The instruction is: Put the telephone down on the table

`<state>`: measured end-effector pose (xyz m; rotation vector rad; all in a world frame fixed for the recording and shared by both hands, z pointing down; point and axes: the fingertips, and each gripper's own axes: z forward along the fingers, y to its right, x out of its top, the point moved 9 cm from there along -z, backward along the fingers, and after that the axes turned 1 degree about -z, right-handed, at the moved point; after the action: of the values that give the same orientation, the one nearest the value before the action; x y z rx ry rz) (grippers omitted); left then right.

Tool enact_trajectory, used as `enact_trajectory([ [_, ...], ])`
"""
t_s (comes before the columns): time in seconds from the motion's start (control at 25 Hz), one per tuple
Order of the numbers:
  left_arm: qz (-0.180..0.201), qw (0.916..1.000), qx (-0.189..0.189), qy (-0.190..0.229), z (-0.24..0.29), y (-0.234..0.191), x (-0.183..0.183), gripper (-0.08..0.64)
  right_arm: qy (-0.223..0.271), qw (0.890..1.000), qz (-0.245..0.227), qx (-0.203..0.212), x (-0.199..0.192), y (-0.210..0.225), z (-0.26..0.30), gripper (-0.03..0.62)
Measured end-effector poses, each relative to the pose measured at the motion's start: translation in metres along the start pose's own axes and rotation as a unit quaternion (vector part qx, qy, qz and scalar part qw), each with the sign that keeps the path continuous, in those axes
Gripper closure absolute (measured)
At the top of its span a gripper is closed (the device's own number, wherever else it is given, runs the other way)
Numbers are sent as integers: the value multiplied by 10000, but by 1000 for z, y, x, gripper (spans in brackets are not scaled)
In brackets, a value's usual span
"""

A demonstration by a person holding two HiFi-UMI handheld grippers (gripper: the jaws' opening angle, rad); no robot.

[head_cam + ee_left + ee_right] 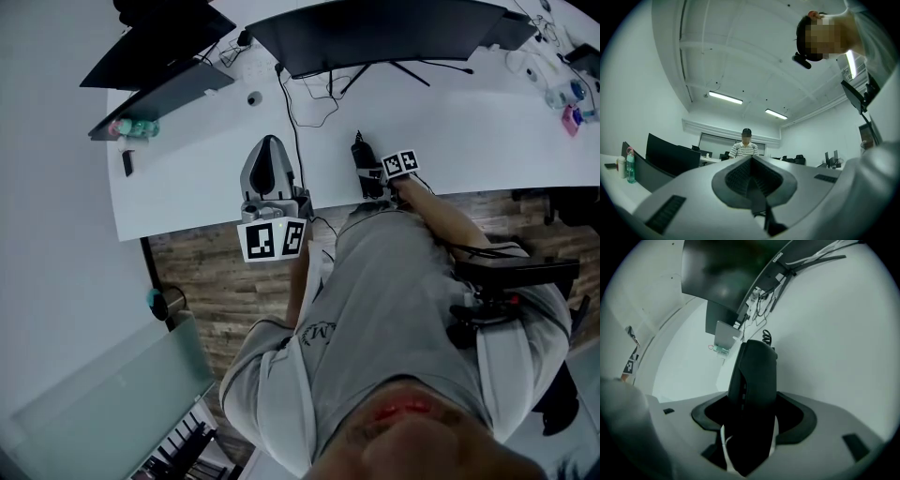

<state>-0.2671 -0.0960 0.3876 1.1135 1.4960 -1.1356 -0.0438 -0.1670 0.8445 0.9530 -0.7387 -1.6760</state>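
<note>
The right gripper (379, 176) is clenched on the telephone handset (752, 380), its grey moulded jaws pressing both flanks of the smooth, black, curved plastic shell. The handset stands nearly upright over the front edge of the white, matte table (206, 178); whether it touches the surface cannot be told. A black coiled cord (766, 336) shows just past its tip. The left gripper (751, 164) points up at the ceiling, its ribbed dark pads pressed together on nothing.
</note>
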Motion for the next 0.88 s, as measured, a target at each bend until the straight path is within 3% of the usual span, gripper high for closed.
enact_trajectory([
  [0.32,2,9999,-121,-48,2,6,-5,549,554,9961,689,47,-5,10,-4,296],
  [0.6,-35,9999,-147,-33,0,11,-6,549,133,9979,-77,-630,-7,0,0,295],
  [0.76,-33,10000,-85,-27,-5,13,-6,549,-78,9930,-605,-1015,-10,-5,3,295],
  [0.88,-29,10000,-31,-20,-7,13,-5,549,-136,9891,-745,-1261,-10,-8,4,295],
])
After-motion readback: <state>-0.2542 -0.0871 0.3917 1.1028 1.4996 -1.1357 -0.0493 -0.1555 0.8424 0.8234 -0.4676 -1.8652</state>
